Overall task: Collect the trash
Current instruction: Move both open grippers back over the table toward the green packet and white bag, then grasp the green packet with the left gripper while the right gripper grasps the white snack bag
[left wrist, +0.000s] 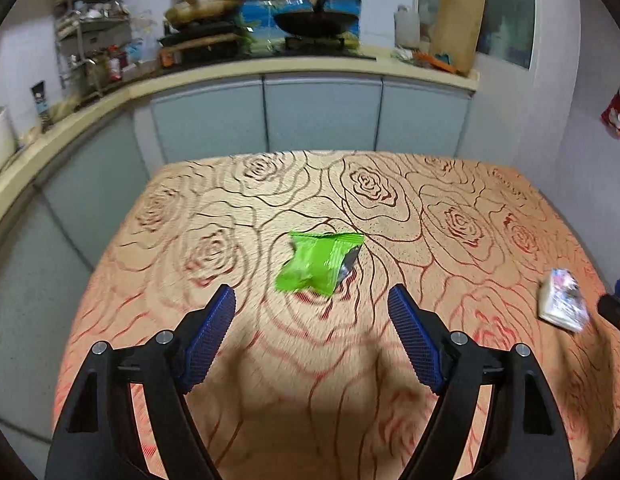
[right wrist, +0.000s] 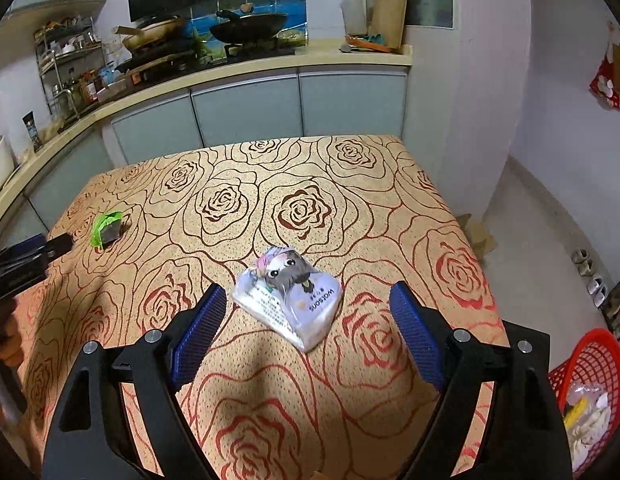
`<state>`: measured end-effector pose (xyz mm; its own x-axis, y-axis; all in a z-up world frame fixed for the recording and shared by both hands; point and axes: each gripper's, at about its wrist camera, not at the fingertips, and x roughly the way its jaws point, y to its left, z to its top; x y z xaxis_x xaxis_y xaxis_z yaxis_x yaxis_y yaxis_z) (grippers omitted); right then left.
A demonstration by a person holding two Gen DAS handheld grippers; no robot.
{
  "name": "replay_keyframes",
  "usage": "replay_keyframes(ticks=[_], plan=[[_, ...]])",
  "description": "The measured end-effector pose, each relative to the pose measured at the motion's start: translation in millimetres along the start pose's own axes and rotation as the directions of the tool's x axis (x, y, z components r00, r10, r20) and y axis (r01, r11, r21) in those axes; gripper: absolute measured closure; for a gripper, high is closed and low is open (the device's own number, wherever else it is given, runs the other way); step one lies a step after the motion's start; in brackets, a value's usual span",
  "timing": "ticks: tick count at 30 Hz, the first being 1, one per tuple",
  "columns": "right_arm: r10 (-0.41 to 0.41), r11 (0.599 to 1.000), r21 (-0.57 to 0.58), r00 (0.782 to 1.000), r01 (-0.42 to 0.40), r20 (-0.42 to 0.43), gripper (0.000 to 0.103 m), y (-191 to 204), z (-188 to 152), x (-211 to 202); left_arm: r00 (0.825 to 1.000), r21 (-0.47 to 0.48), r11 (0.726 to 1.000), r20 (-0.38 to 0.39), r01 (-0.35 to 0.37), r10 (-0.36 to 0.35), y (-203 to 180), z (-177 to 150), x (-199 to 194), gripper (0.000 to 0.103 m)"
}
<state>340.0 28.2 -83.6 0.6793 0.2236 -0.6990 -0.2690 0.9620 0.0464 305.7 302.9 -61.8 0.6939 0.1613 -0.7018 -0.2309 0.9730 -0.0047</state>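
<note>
Bare tablecloth [right wrist: 350,208] surrounds green wrapper [left wrist: 320,262] and tissue pack [right wrist: 288,300], well apart.

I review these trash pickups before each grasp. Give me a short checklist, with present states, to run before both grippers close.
1. Left gripper open, nothing between its pads: ok.
2. Green wrapper lined up ahead of the left gripper: ok.
3. Right gripper open, nothing gripped: ok.
4. Tissue pack between the right gripper's fingers, not yet pinched: ok.
5. Red basket beside the table, within reach: cannot tell.
</note>
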Motion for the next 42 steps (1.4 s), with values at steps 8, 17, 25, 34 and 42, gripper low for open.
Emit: replay_keyframes(ticks=[8,17,25,34,42], plan=[[-0.007,1.000,-0.018,1.000,0.006,-0.023,0.018,-1.6,1.5,15.9,0.997,-0.015,1.000,-0.074,0.013,-0.014,4.1,15.5,50.7,0.027],[0.010,0.997,-0.081,0.999,-0.014,-0.050,0.018,11.2,3.7,32.2,0.997,-0.025,0.999,-0.062,0.047,-0.049,5.7,15.5,59.1,0.050],[0.000,0.996,-0.090,0.996,-0.008,-0.094,0.018,14.5,4.2,52.6,0.991,0.005,0.994,-0.079,0.105,-0.105,-2.4,15.5,63.0,0.066],[0.017,0.993,-0.114,0.994,-0.030,-0.109,0.038,20.7,1.3,62.2,0.991,0.036,0.991,-0.059,0.125,-0.123,-7.8,14.4,57.6,0.070],[0.046,0.992,-0.108,0.993,-0.058,-0.111,0.056,20.7,-3.0,57.4,0.993,0.055,0.992,-0.041,0.110,-0.108,-10.1,11.3,51.7,0.072]])
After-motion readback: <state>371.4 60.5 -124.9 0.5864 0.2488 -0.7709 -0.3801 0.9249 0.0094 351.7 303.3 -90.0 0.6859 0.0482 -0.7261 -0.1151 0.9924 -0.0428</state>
